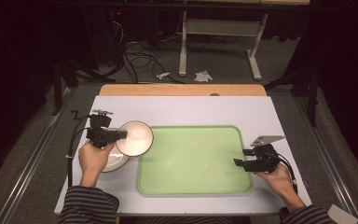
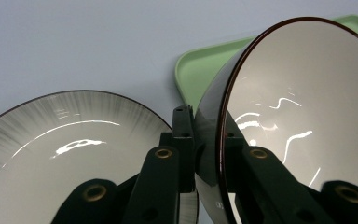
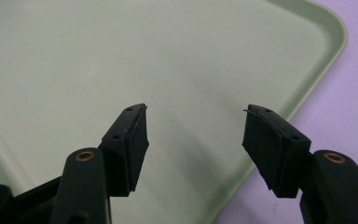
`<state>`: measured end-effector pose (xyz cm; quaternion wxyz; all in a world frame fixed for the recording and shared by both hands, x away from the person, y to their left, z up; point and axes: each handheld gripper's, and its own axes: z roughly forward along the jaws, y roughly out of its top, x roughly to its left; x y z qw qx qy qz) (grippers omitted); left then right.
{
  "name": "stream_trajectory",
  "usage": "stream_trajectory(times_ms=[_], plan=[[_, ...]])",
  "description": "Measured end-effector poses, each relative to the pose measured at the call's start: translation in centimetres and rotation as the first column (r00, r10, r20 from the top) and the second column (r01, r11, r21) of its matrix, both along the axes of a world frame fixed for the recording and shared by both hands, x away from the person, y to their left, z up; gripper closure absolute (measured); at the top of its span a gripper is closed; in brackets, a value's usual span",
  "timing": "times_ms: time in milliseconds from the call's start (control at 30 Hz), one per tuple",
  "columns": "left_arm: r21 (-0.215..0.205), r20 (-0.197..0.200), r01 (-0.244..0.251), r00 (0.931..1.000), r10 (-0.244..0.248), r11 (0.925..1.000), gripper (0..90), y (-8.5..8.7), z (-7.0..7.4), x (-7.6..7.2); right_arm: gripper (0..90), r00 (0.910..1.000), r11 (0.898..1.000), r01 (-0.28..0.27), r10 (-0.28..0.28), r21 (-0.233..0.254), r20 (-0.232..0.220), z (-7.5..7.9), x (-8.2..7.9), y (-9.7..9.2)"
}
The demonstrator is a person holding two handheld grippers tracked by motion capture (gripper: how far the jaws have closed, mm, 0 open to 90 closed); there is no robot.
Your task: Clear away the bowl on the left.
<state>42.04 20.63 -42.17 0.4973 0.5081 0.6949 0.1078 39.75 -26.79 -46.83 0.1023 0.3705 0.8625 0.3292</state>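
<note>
White bowl (image 1: 135,138) is hanging tilted at the tray's (image 1: 191,186) 9 o'clock edge, above a plate (image 2: 51,154), left gripper (image 1: 121,134) fingers clenching its rim; right gripper (image 3: 193,144) fingers are gaping empty. Thin rim grip is risking slip onto plate.

From my feed the room is pretty dim, dark curtains (image 1: 23,56) on both sides and grey carpet floor (image 1: 223,63) beyond the bench (image 1: 186,108). A light metal desk frame (image 1: 221,32) stands at the back, black cables (image 1: 137,58) are tangled on the floor beside it, and a couple of crumpled paper scraps (image 1: 203,76) lie near its feet.
</note>
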Motion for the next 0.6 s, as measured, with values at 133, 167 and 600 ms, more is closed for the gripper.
stream_trajectory(times_ms=[133,167,600], plan=[[-0.017,0.003,0.007,1.0000,-0.007,0.9998,82.5,-0.3,0.3,-0.1,41.5,1.0000,1.000,-0.004,0.004,-0.003,0.004,0.0,0.0,0.0],[-0.012,0.005,0.012,0.9999,-0.012,0.9998,82.4,-0.3,0.3,-0.1,41.5,1.0000,1.000,-0.001,0.001,-0.001,-0.002,0.0,0.0,0.0],[0.005,0.005,0.051,0.9987,-0.051,0.9987,82.4,-1.7,0.5,0.1,41.5,1.0000,1.000,0.005,-0.005,0.000,-0.001,0.0,0.0,0.0]])
